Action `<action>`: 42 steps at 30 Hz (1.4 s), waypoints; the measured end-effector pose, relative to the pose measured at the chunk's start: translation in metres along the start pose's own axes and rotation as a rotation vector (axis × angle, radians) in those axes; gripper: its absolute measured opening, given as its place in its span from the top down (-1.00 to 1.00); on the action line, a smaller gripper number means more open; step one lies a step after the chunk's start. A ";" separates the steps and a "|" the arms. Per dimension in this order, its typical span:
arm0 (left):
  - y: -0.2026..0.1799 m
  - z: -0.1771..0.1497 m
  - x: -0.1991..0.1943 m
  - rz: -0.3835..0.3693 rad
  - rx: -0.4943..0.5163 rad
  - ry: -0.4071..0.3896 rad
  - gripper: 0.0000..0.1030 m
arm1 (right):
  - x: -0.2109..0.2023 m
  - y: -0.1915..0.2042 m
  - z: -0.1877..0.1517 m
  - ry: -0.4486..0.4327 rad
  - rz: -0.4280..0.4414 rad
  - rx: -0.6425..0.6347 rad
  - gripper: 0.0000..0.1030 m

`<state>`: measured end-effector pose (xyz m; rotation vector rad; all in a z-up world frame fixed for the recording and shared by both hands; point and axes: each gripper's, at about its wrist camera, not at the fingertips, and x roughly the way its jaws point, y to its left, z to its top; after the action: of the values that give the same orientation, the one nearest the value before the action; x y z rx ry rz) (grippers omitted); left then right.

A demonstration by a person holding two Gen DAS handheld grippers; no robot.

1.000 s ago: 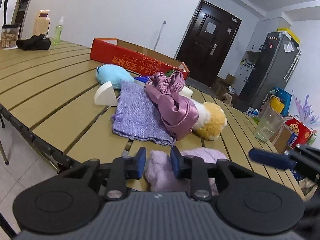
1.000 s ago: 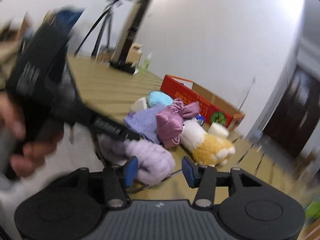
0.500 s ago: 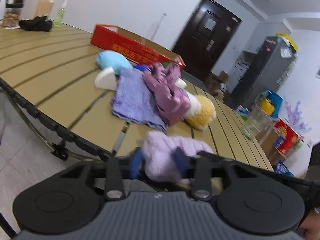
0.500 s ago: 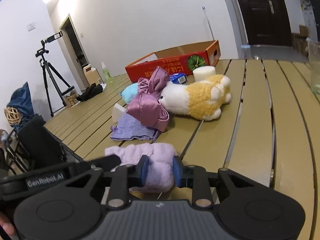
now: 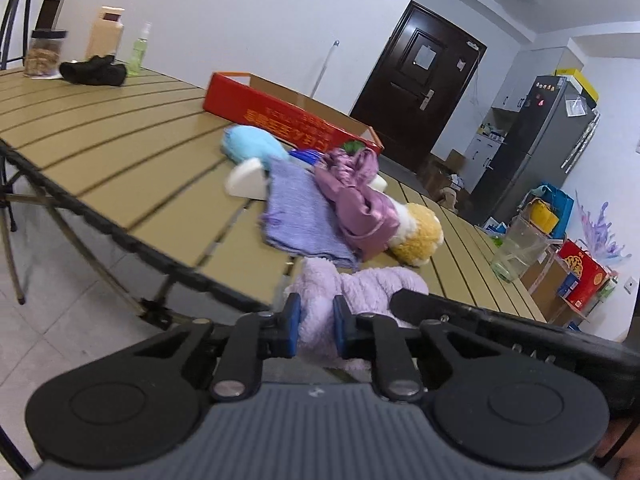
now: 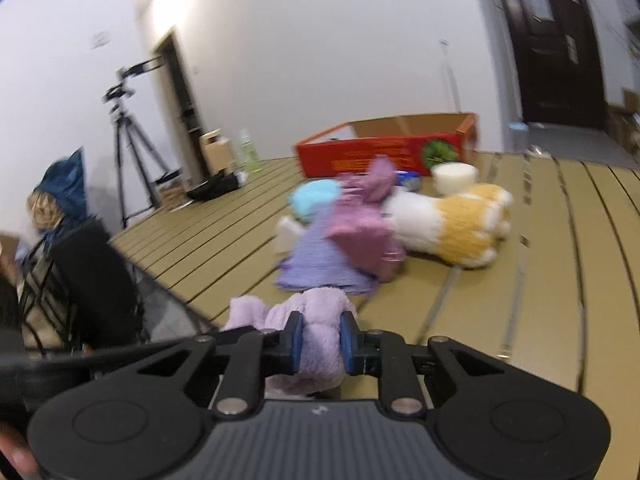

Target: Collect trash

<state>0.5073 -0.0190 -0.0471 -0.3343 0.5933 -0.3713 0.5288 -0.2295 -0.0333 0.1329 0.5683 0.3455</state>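
Table edge (image 5: 120,220) lying just beneath my grippers, left gripper (image 5: 314,326) and right gripper (image 6: 320,340) both closing on lilac fluffy cloth (image 5: 360,284), its length running along that edge, bare slats spreading rightward.

My own fingers (image 5: 289,330) cover the near part of the fluffy lilac cloth (image 5: 372,286), so I cannot see its lower edge. In the right wrist view the whole pile is blurred: the red box (image 6: 384,154) has print I cannot read. The white and yellow plush (image 5: 416,234) is half hidden under the pink satin cloth (image 5: 360,204). The fridge (image 5: 536,144) carries notes too small to read.
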 end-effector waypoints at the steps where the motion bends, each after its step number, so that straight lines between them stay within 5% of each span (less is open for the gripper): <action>1: 0.007 -0.002 -0.008 0.008 -0.001 0.005 0.67 | 0.001 0.007 -0.005 0.015 0.021 -0.010 0.64; 8: 0.043 -0.052 -0.031 0.094 0.020 0.136 0.67 | 0.025 0.052 -0.059 0.218 0.085 -0.096 0.65; 15: 0.087 -0.099 0.029 0.206 -0.044 0.398 0.67 | 0.093 0.046 -0.117 0.478 0.059 0.001 0.65; 23: 0.115 -0.095 0.076 0.304 -0.020 0.455 0.34 | 0.147 0.007 -0.129 0.526 -0.069 0.133 0.31; 33: 0.102 -0.099 0.077 0.336 0.070 0.446 -0.07 | 0.147 0.008 -0.131 0.585 -0.072 0.090 0.27; 42: 0.092 -0.090 0.061 0.341 0.104 0.422 -0.21 | 0.120 0.013 -0.117 0.512 -0.061 0.030 0.12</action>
<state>0.5225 0.0185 -0.1839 -0.0484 1.0232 -0.1407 0.5549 -0.1711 -0.1886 0.0545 1.0822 0.3121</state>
